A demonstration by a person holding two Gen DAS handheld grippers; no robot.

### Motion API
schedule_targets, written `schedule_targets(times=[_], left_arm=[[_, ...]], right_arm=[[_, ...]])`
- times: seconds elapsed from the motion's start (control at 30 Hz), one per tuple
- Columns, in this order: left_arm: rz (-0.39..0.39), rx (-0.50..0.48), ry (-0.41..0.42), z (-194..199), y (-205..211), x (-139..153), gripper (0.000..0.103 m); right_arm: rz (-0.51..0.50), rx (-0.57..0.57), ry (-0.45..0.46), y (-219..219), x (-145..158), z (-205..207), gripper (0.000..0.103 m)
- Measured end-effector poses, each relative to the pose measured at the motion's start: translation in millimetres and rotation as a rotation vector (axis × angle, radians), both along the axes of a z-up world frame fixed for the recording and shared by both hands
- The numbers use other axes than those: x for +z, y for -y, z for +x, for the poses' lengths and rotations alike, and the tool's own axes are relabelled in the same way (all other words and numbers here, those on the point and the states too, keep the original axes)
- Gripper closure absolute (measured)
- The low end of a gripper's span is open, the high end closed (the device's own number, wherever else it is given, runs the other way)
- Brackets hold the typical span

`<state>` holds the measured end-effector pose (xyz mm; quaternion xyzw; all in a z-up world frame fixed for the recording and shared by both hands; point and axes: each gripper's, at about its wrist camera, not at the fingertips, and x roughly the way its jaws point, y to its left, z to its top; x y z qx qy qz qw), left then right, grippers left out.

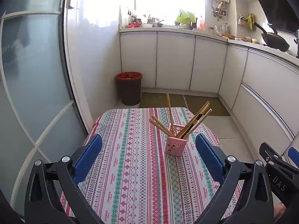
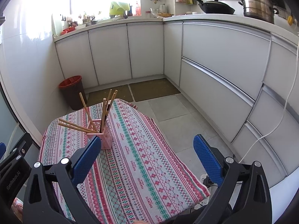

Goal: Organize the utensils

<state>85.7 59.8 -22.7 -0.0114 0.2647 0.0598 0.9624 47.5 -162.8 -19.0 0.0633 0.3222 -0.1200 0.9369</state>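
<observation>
A pink perforated holder [image 1: 177,144] stands upright on the patterned tablecloth [image 1: 130,168], right of centre. Several wooden chopsticks [image 1: 194,121] fan out of it, one with a dark section. My left gripper [image 1: 148,155] hangs open above the near part of the table, the holder just ahead between its blue pads, nothing held. In the right wrist view the same holder [image 2: 104,138] with its chopsticks [image 2: 87,112] sits behind the left pad. My right gripper [image 2: 147,156] is open and empty over the cloth [image 2: 142,168].
A dark bin with a red liner [image 1: 129,88] stands on the floor beyond the table's far left corner. White cabinets [image 1: 173,61] run along the back and right. A frosted glass door [image 1: 31,93] is at the left. A white cable [image 2: 276,127] hangs by the right cabinets.
</observation>
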Motion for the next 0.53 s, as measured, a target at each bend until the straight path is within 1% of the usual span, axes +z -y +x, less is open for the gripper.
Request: schedule_targets(times=[0.07, 0.2, 0.23, 0.3, 0.4, 0.53], left_arm=[[-0.003, -0.005, 0.017, -1.4, -0.3, -0.8, 0.008], [0.009, -0.01, 0.026, -2.3, 1.6, -0.7, 0.011], [0.011, -0.009, 0.028, -2.2, 1.7, -0.5, 0.011], [0.008, -0.007, 0.028, -2.2, 1.2, -0.2, 0.007], [0.006, -0.013, 0.001, 0.5, 2.1, -0.2, 0.007], [-0.001, -0.015, -0.003, 0.3, 2.1, -0.9, 0.007]], right_arm=[[0.001, 0.002, 0.0, -0.7, -0.3, -0.5, 0.007], [0.001, 0.007, 0.003, -1.5, 0.2, -1.1, 0.007], [0.001, 0.01, 0.005, -1.8, 0.4, -1.3, 0.007], [-0.001, 0.012, 0.007, -2.1, 0.8, -0.9, 0.007], [0.001, 0.012, 0.005, -1.4, 0.3, -0.1, 0.007], [-0.001, 0.009, 0.002, -2.2, -0.8, 0.4, 0.007]])
